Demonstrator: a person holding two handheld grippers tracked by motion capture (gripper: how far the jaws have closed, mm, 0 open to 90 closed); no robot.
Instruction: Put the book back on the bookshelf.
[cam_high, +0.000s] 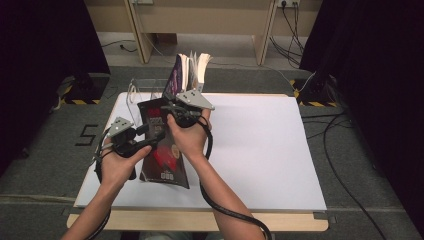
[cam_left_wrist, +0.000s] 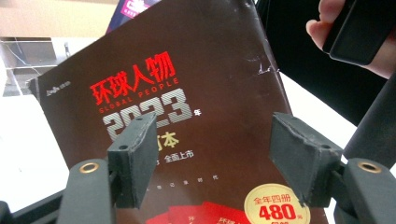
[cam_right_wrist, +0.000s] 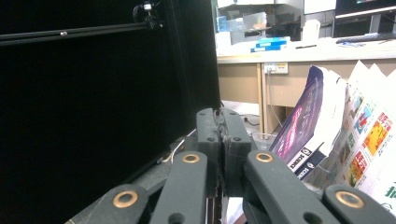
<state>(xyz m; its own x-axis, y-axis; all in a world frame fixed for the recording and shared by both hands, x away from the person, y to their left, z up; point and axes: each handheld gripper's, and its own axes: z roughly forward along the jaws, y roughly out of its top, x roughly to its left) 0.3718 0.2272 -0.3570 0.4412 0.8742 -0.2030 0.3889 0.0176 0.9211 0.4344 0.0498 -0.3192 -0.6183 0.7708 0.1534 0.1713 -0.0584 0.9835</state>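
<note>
- The dark magazine (cam_high: 162, 145) with red and white lettering is off the white tabletop (cam_high: 260, 150) at its far end, tilted up, its near edge low over the left-near part of the surface.
- The right gripper (cam_high: 172, 102) is clenched on the magazine's far top edge; in the right gripper view its jaws stand pressed together, with only a thin sliver of something between them.
- The left gripper (cam_left_wrist: 212, 154) is released: its 2 jaws stand wide apart in front of the cover, which fills the space behind them, and neither pad looks to be touching it.
- At the far-left edge of the tabletop, 2 or 3 other magazines (cam_high: 190, 72) stand upright, fanned open, beside what looks like a clear stand (cam_high: 137, 92).
- My reading: the magazine is lifted and held by 1 gripper, so the pick-up is done. Left to do is carrying it to the standing row and slotting it in upright, likely with the left gripper steadying the lower part.
</note>
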